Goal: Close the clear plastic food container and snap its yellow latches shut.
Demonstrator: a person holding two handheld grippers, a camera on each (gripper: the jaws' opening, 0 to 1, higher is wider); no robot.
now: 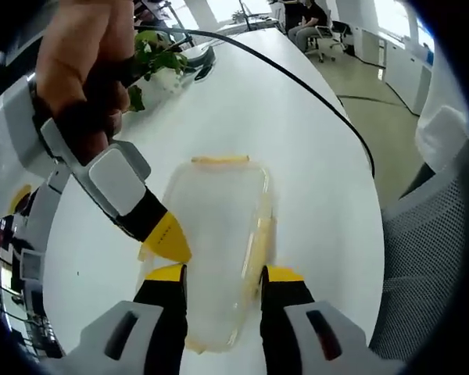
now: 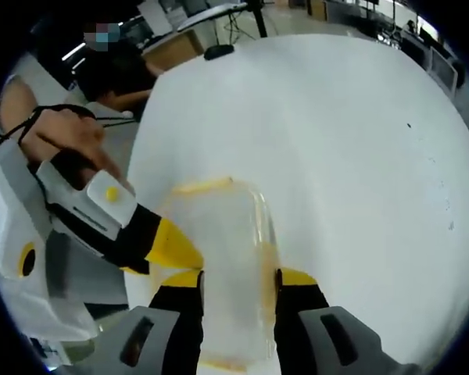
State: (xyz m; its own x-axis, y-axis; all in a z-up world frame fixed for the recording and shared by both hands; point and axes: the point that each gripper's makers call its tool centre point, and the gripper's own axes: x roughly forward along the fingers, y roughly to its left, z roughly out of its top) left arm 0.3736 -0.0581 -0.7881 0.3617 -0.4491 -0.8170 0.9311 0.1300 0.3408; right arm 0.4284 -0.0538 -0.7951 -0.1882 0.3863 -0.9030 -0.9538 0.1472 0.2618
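No writing, label, brand, number or sign can be read anywhere here. The clear container [image 1: 219, 250] carries no print that I can make out, and neither does the white surface [image 1: 297, 156] under it. Things farther back in the room are too small and blurred.

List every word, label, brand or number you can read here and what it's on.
None can be read. The container, its yellow latches, both grippers and the table carry no visible text.
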